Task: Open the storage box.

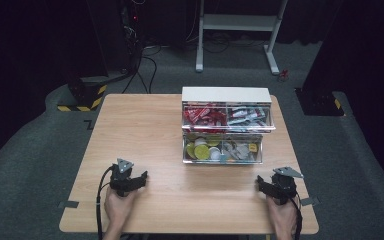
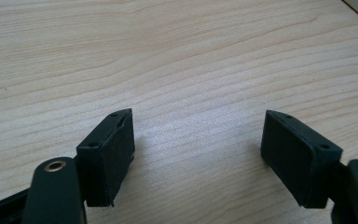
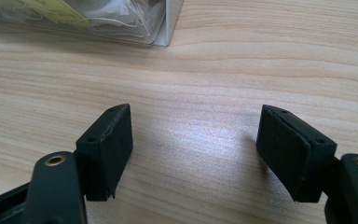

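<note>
Nearest the person's edge of the wooden surface (image 1: 170,200), two hands are holding grippers, one to each side of the clear drawer box (image 1: 225,125) and nearer than it. The left gripper (image 1: 141,179) is sitting on the surface well to the left of the box, its jaws standing wide apart with nothing between them, bare wood showing in the gap in the left gripper view (image 2: 198,140). The right gripper (image 1: 261,184) is resting just right of the box's front corner, jaws likewise spread and empty (image 3: 193,140); a corner of the box (image 3: 121,21) is showing ahead of it. Farther off, the box is sitting at the surface's far middle, two clear drawers pulled out stepwise: yellow and white round pieces in the lower drawer (image 1: 222,150), red and grey packets in the upper drawer (image 1: 227,117). No writing is legible.
</note>
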`<state>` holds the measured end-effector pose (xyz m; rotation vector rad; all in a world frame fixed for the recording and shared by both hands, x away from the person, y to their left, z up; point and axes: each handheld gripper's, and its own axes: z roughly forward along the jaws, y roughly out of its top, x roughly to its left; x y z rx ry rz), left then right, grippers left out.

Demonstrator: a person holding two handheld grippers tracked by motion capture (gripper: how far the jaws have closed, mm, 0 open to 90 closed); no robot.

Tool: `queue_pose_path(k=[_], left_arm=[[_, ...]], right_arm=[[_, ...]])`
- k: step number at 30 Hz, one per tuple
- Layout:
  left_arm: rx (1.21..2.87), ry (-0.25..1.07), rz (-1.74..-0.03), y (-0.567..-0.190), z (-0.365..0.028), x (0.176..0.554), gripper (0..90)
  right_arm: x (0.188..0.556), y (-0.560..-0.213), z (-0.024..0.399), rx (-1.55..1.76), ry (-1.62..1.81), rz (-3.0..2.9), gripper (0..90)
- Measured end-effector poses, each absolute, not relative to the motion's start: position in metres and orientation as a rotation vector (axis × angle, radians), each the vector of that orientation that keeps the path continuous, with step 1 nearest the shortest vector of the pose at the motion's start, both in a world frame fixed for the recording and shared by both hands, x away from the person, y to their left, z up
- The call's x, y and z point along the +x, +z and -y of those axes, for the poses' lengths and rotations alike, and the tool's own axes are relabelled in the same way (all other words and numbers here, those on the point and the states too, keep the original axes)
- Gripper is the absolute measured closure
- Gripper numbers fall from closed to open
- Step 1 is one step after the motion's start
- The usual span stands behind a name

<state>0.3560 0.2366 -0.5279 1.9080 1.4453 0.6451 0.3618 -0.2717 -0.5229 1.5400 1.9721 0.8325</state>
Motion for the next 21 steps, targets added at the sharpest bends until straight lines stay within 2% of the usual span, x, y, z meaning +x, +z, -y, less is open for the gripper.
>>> queue_pose_path(k=[21], left_arm=[[1.913,0.644,-1.444,-0.5277,-0.2368,0.3560,26.1]], right_arm=[[0.3599,-0.5229,0.2702,1.550,0.826,-1.965,25.2]])
